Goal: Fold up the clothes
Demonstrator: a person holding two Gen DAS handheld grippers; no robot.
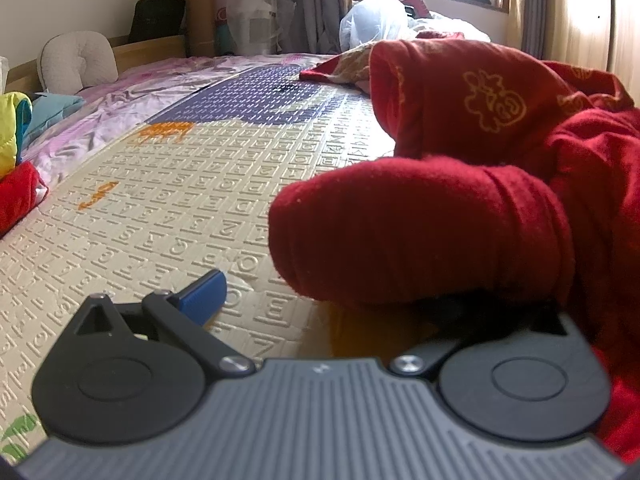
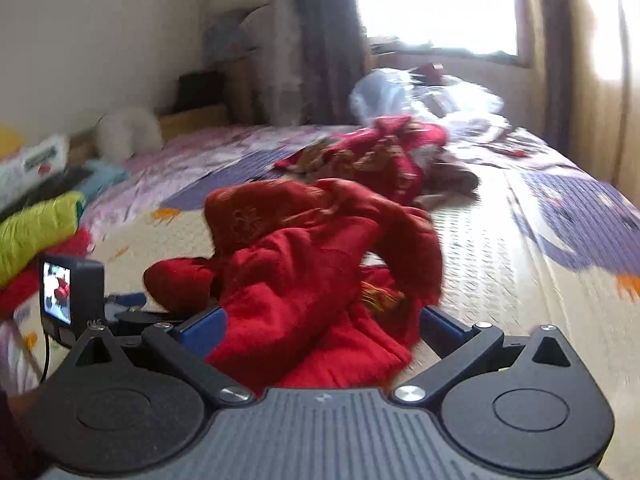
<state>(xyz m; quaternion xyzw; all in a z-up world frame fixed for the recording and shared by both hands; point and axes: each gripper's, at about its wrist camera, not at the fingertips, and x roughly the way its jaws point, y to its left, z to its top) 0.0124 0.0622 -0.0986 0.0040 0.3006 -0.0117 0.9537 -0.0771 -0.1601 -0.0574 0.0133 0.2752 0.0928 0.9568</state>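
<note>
The left gripper sits low on the mat, jaws spread, its right finger hidden under a red cuff. The right gripper also stands spread, straddling the crumpled red garment without pinching it. The garment lies heaped near the middle of the bed, unfolded. It looks soft, padded, light and floppy; a cuff or hem edge seems the best hold. No writing is legible; only gold emblems show.
</note>
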